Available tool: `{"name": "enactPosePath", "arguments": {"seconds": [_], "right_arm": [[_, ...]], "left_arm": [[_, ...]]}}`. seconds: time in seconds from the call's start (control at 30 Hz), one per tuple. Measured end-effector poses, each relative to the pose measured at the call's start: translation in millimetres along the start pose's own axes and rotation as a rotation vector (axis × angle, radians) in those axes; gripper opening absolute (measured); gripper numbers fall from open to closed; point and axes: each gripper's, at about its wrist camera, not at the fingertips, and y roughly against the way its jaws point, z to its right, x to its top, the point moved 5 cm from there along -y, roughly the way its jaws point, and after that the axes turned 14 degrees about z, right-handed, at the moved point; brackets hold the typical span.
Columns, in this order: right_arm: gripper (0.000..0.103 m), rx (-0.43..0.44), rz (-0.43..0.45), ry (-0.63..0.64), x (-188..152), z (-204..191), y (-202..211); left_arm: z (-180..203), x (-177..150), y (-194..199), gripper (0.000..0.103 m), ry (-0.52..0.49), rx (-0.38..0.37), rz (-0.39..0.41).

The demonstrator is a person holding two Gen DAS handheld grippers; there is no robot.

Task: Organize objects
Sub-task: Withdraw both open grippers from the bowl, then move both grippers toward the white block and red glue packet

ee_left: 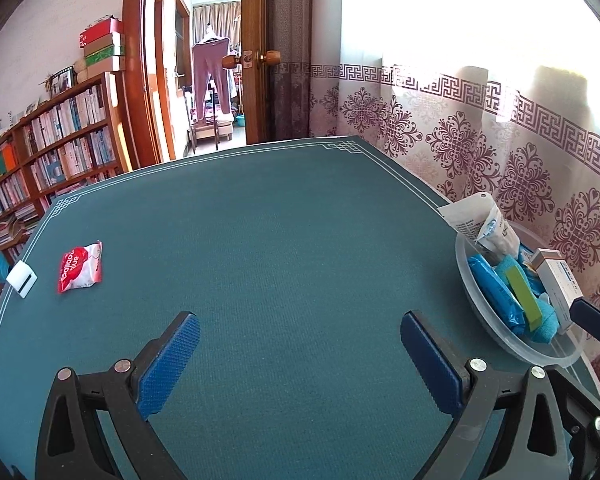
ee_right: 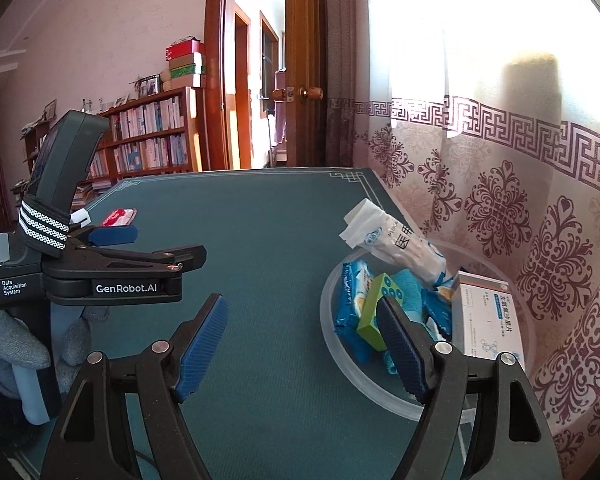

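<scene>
Red-and-white crinkly plastic sachet (ee_left: 80, 266): light, soft, slippery; pinch one edge.
Left gripper (ee_left: 300, 364): jaws spread, empty.
Right gripper (ee_right: 304, 350): jaws spread, empty, beside clear plastic bowl (ee_right: 340, 364).

Table (ee_left: 280, 240): broad middle of green cloth lay bare, open passage between both claws and far edge.
Clear bowl (ee_left: 466, 280): stood at right edge, crowded with blue packets, green box, white carton; white pouch (ee_left: 480, 220) jutted above rim.
Curtain (ee_left: 500, 152): hung just behind bowl, closing off right side.
Red-white packet (ee_left: 80, 266) and small white block (ee_left: 21, 279): lay near left edge, close together.
Left claw (ee_right: 156, 246): spread, empty, stood over table's left side.
Right claw (ee_right: 304, 344): spread, empty, one finger over bowl rim.
</scene>
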Motion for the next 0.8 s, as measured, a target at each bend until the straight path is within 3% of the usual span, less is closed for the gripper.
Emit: {"name": "enactPosePath", "arguments": {"seconds": [0.3,0.8], "right_arm": [[0.078,0.091,-0.056,-0.011,-5,-36,-26],[0.078,0.169,-0.132,-0.046,-10,-71,-70]], "left_arm": [[-44,-7,-2,0.102,0.019,0.084,-0.013],[-120,-14,-1,0.102,0.061,0.218,-0.032]]}}
